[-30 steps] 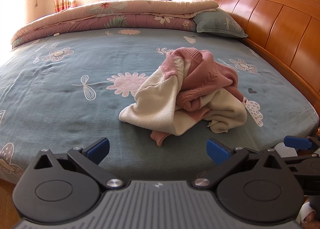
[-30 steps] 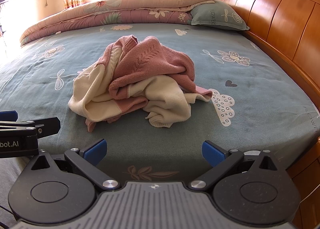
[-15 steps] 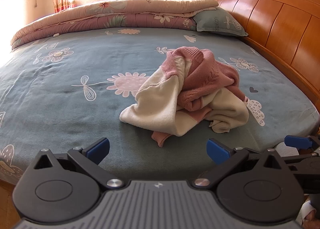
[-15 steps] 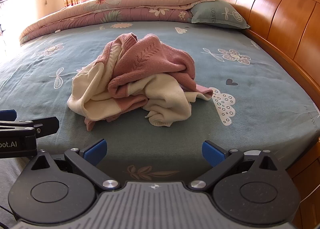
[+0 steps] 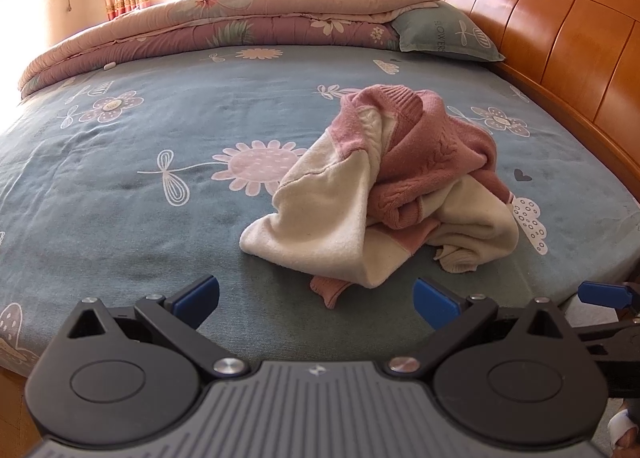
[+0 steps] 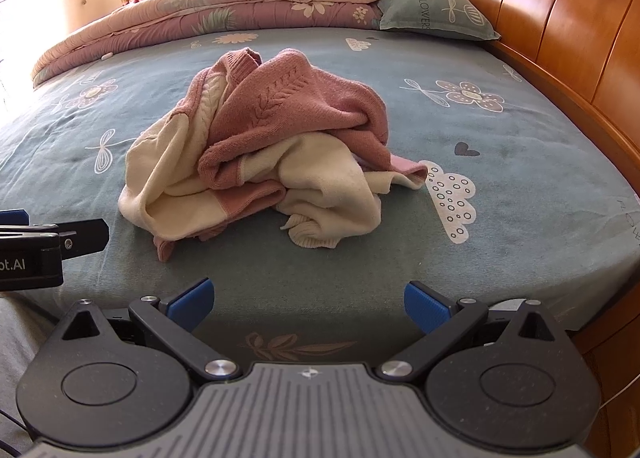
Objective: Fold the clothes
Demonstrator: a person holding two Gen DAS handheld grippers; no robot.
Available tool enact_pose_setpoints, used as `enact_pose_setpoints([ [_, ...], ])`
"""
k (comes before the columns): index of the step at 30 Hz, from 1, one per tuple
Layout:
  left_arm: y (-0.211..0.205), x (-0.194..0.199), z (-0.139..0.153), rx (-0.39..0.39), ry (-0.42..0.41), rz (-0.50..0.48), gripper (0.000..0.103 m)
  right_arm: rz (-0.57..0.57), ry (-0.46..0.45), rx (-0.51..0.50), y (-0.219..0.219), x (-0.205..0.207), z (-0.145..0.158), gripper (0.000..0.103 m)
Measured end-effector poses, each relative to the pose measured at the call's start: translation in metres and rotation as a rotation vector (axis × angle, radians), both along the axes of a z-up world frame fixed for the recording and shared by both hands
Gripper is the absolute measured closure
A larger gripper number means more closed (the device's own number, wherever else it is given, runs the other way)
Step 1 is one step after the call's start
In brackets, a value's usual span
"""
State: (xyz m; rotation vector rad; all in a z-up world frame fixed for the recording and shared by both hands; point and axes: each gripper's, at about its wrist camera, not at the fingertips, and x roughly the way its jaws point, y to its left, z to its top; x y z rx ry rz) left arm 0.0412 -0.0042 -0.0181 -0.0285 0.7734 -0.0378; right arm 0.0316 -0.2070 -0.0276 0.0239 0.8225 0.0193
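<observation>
A pink and cream knitted sweater (image 5: 384, 194) (image 6: 272, 146) lies crumpled in a heap on the blue flowered bed sheet (image 5: 120, 186) (image 6: 520, 162), near the front edge. My left gripper (image 5: 316, 298) hovers open just short of the heap, its blue pads wide apart with nothing between them. My right gripper (image 6: 306, 300) is open too, over the bed's front edge and a little short of the sweater. In each wrist view the other gripper shows at the frame's side.
A wooden headboard (image 5: 560, 42) (image 6: 560, 18) runs along the right side. A folded pink quilt (image 5: 224, 22) and a grey-green pillow (image 5: 444, 34) lie at the far end, under a curtained window. A person's toes (image 5: 624, 430) show at the bottom right.
Both grippers have crept slightly closer to the sweater. The sweater has not moved and both grippers stay open.
</observation>
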Motion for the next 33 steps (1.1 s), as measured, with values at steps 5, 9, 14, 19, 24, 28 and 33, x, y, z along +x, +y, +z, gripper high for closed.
enact_pose_setpoints([
  [5, -0.006, 0.023, -0.004, 0.018, 0.013, -0.009, 0.0, -0.013, 0.011, 0.015, -0.009, 0.013, -0.003, 0.0],
  [9, -0.014, 0.046, -0.01, 0.055, 0.029, -0.016, 0.0, -0.032, 0.024, 0.018, -0.019, 0.025, -0.007, 0.0],
  [14, -0.019, 0.07, -0.024, 0.108, 0.062, -0.017, 0.0, -0.067, 0.035, 0.03, -0.034, 0.037, -0.01, 0.0],
  [19, -0.01, 0.09, -0.04, 0.169, 0.112, 0.016, 0.0, -0.095, 0.054, 0.051, -0.045, 0.049, -0.016, 0.0],
  [24, 0.012, 0.097, -0.042, 0.217, 0.112, 0.063, 0.0, -0.105, 0.064, 0.056, -0.051, 0.056, -0.02, 0.0],
  [28, 0.031, 0.104, -0.035, 0.204, 0.104, 0.092, 0.0, -0.114, 0.057, 0.06, -0.056, 0.06, -0.02, 0.0],
  [33, 0.017, 0.111, -0.053, 0.201, 0.145, 0.056, 0.0, -0.102, 0.053, 0.074, -0.056, 0.065, -0.02, 0.0],
])
